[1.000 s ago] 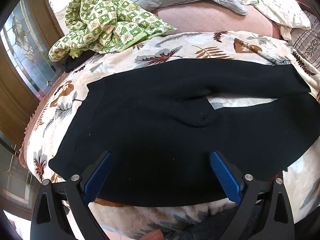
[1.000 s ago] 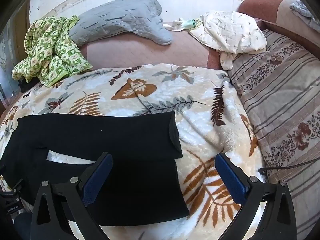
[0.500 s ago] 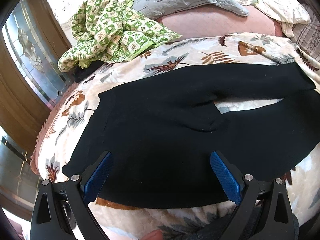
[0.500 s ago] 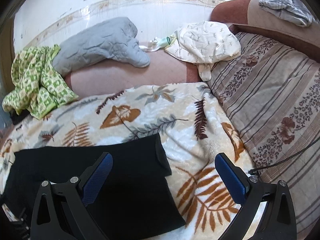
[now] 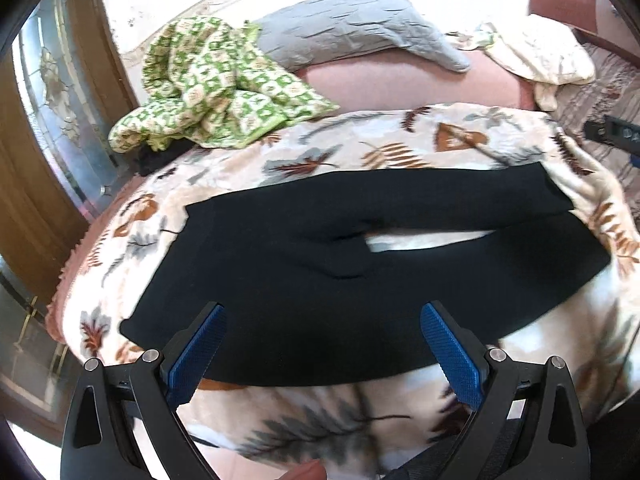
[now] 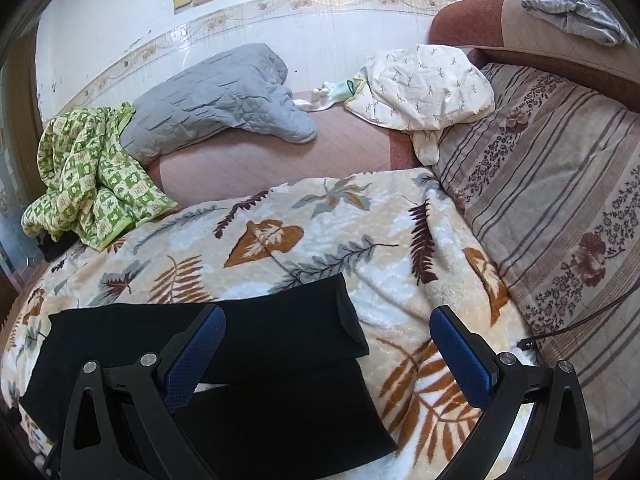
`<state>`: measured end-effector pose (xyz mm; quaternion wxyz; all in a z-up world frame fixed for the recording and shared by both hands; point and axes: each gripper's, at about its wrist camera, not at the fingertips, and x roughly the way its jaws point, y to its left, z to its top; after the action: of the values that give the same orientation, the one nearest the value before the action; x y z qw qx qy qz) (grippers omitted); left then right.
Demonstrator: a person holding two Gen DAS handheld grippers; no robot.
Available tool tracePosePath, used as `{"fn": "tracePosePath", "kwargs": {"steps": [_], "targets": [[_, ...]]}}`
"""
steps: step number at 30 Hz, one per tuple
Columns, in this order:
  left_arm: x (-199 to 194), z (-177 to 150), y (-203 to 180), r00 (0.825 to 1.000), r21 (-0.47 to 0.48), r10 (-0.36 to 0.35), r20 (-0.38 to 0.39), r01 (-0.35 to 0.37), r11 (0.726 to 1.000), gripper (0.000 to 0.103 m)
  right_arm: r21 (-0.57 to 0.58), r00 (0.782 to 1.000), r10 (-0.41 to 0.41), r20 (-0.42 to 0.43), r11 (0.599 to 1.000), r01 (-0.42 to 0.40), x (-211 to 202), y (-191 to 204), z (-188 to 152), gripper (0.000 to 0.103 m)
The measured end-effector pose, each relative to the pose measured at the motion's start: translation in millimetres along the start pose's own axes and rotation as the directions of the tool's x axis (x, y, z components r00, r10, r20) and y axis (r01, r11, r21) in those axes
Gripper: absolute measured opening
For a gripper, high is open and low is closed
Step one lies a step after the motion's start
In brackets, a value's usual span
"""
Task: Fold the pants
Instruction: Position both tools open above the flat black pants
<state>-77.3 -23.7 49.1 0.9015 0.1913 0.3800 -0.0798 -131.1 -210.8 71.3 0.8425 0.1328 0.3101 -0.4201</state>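
Observation:
Black pants (image 5: 320, 280) lie flat across a leaf-print blanket (image 5: 360, 144), waist at the left, both legs stretching right with a gap between them. My left gripper (image 5: 322, 348) is open and empty, raised above the near waist-and-thigh edge. In the right wrist view the leg ends (image 6: 288, 344) lie on the blanket (image 6: 280, 240), the far cuff overlapping the near leg. My right gripper (image 6: 328, 356) is open and empty, raised above the cuffs.
A green patterned cloth (image 5: 216, 84) and a grey quilted cushion (image 5: 360, 28) lie at the back. A cream garment (image 6: 424, 84) and a striped floral cushion (image 6: 560, 200) are at the right. A cable (image 6: 560, 332) lies by the right finger. A wood-framed glass door (image 5: 48, 120) stands left.
Both grippers have pulled back and upward from the pants, so more of the blanket and the wall shows. The pants have not moved. Both jaws stayed open.

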Motion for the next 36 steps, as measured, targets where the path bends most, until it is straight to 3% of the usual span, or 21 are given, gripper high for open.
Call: {"fn": "tracePosePath", "kwargs": {"steps": [5, 7, 11, 18, 34, 36], "targets": [[2, 4, -8, 1.000, 0.054, 0.006, -0.027, -0.004, 0.999, 0.099, 0.013, 1.000, -0.008, -0.007, 1.000, 0.008, -2, -11, -2, 0.103], [9, 2, -8, 0.999, 0.063, 0.037, -0.001, -0.036, 0.997, 0.099, 0.017, 1.000, -0.011, -0.009, 1.000, 0.011, -3, -16, -3, 0.103], [14, -1, -10, 0.992, -0.062, 0.024, 0.127, -0.017, 0.998, 0.099, 0.033, 1.000, -0.017, -0.015, 0.999, 0.017, -5, -28, -4, 0.103], [33, 14, -18, 0.997, -0.041, 0.035, 0.062, -0.033, 0.999, 0.099, 0.071, 1.000, -0.025, -0.018, 0.997, 0.026, -4, -37, -3, 0.103], [67, 10, 24, 0.999, -0.101, -0.037, -0.011, 0.035, 0.994, 0.099, -0.024, 0.998, -0.034, -0.044, 0.999, 0.033, 22, 20, -5, 0.103], [73, 12, 39, 0.996, -0.139, -0.085, -0.006, 0.083, 0.987, 0.099, -0.038, 0.998, -0.040, -0.053, 0.999, 0.038, 27, 30, -7, 0.102]]}}
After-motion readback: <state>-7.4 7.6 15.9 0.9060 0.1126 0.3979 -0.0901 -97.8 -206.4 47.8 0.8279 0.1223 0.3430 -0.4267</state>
